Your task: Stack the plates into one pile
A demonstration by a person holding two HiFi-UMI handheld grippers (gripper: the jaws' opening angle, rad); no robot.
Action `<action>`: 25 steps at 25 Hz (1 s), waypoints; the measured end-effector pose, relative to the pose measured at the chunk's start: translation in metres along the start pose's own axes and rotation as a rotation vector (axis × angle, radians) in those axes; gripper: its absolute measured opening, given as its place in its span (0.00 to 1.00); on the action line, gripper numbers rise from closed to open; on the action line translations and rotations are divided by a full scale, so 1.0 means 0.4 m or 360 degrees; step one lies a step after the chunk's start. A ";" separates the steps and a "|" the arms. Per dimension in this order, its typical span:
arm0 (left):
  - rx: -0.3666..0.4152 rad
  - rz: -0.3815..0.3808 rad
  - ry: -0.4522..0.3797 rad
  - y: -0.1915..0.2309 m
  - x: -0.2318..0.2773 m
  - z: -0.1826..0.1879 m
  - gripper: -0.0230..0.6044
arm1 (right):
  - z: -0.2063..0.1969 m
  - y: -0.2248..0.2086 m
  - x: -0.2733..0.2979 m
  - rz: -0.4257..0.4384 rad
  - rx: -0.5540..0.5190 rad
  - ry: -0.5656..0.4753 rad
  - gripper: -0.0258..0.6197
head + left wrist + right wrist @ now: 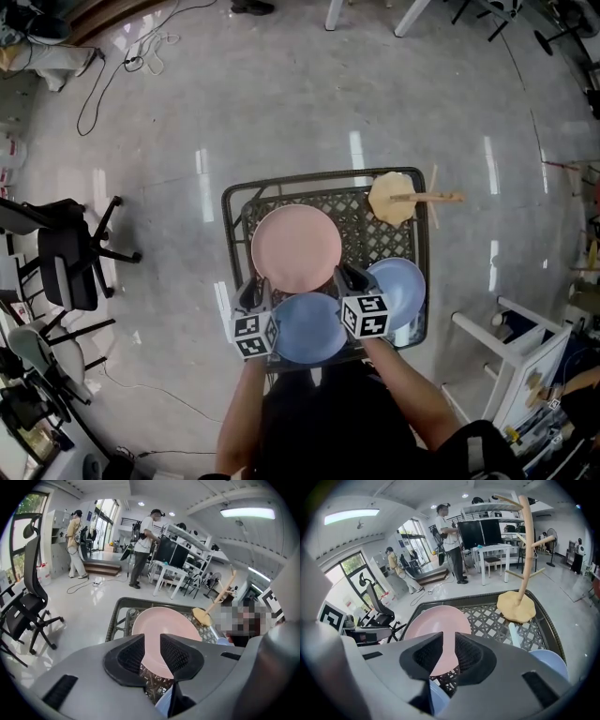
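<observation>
My left gripper (256, 289) and right gripper (349, 277) sit part open, empty, at 7 and 5 o'clock of the pink plate (296, 247); a shallow bite could drop it crooked onto the blue plate (307, 328) at 6.

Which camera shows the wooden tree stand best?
The right gripper view: the wooden stand rises whole, base, trunk and branches. The head view looks down on the wooden stand, so it looks flattened. The left gripper view shows it small, at the side.
</observation>
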State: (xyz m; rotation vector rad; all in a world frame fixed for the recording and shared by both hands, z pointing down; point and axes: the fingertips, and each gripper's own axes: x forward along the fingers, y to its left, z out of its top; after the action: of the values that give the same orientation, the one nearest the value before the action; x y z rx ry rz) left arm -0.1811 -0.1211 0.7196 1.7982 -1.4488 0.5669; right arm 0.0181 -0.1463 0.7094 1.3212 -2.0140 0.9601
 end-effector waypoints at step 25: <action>-0.0367 0.0040 0.0287 0.065 0.150 -0.165 0.24 | -0.151 -0.096 0.152 -0.0061 0.0147 0.0314 0.15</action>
State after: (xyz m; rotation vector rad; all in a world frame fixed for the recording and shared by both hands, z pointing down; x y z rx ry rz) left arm -0.1829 -0.1099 0.8119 1.5120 -1.3559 0.5362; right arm 0.0345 -0.1411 0.8018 1.2549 -1.8090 1.1313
